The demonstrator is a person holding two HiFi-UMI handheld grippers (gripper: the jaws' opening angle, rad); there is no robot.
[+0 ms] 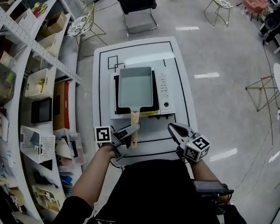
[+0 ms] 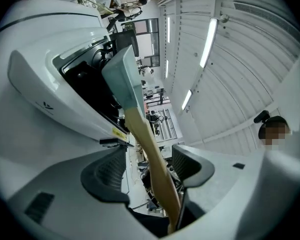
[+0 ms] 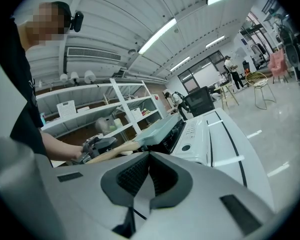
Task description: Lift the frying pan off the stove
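Observation:
A pale grey-green rectangular frying pan [image 1: 135,87] sits on a white portable stove [image 1: 165,92]. Its wooden handle [image 1: 135,125] points toward me. My left gripper [image 1: 129,136] is open, with the handle [image 2: 150,149] running between its two pads; neither pad presses on it. In the left gripper view the pan [image 2: 122,76] rests on the stove [image 2: 45,84] straight ahead. My right gripper [image 1: 173,129] hovers to the right of the handle, in front of the stove, shut on nothing. From the right gripper [image 3: 149,171] I see the pan [image 3: 162,126] and the left gripper [image 3: 97,146] at its handle [image 3: 117,149].
The stove stands on a white table [image 1: 182,69] marked with black lines. Shelving [image 1: 37,78] full of boxes runs close along the left. A black chair [image 1: 137,3] stands beyond the table's far end, and wire stools [image 1: 219,6] are on the floor at right.

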